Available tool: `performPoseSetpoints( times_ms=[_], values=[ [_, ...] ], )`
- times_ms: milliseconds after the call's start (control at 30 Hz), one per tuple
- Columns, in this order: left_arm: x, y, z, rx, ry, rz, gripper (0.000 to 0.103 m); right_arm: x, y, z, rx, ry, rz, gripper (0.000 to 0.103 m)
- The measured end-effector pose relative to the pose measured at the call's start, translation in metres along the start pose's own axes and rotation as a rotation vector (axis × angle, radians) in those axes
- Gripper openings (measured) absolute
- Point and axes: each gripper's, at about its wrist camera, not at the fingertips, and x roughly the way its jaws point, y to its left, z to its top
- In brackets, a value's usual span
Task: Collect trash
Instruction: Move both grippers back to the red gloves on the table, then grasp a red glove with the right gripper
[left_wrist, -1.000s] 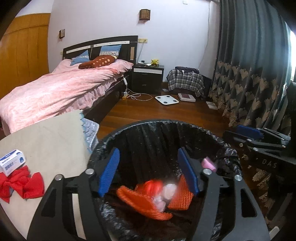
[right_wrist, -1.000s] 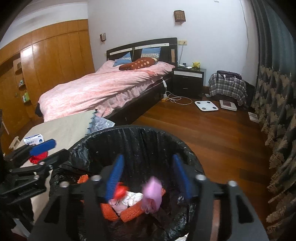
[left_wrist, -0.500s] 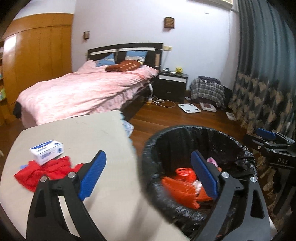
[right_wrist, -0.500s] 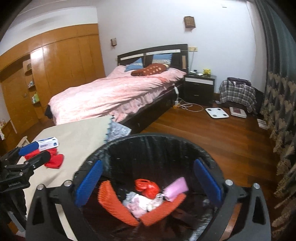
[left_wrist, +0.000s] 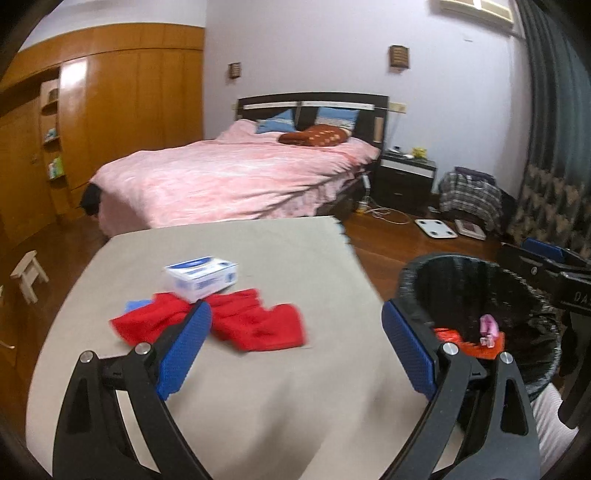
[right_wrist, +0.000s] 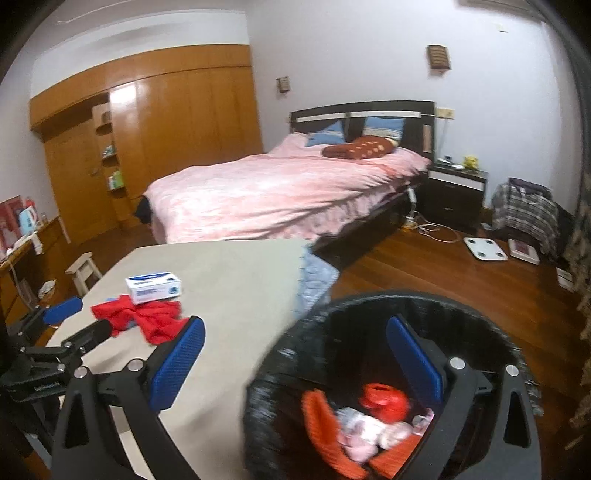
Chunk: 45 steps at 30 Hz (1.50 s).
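Both tools (left_wrist: 295, 345) (right_wrist: 295, 358) gape (nothing held)

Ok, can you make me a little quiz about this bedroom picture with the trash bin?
1. True or false: the left gripper is holding something.
2. What sits partly on the red cloth? A) white and blue box B) a cup C) a shoe
3. Fill in: the bin is lined with a ___ bag.

Key:
1. False: both it and the right gripper are open and empty.
2. A, the white and blue box.
3. Black.
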Motion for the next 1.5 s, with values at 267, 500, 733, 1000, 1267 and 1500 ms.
performPoseSetpoints(
  times_ms=[267,500,733,1000,1267,1500],
  values=[
    [-0.002,0.057,-0.009,-0.05,0.005,0.106,0.091,0.041,0.057,-0.001,-0.048,0.029,0.091,0.097],
    [0.011,0.096,-0.024,-0.098,0.028,0.173,0.091,0.081,0.084,-0.011,-0.055,0.077,0.109,0.097],
    [0.029,0.119,-0.033,-0.113,0.058,0.205,0.091,0.117,0.109,-0.024,-0.094,0.143,0.117,0.097],
    [0.043,0.141,-0.041,-0.126,0.082,0.223,0.091,0.151,0.142,-0.033,-0.145,0.203,0.156,0.097],
    [0.052,0.16,-0.044,-0.148,0.099,0.233,0.091,0.184,0.16,-0.045,-0.18,0.295,0.169,0.095],
    [0.065,0.165,-0.041,-0.157,0.109,0.213,0.091,0.206,0.168,-0.052,-0.195,0.393,0.189,0.064]
  ],
)
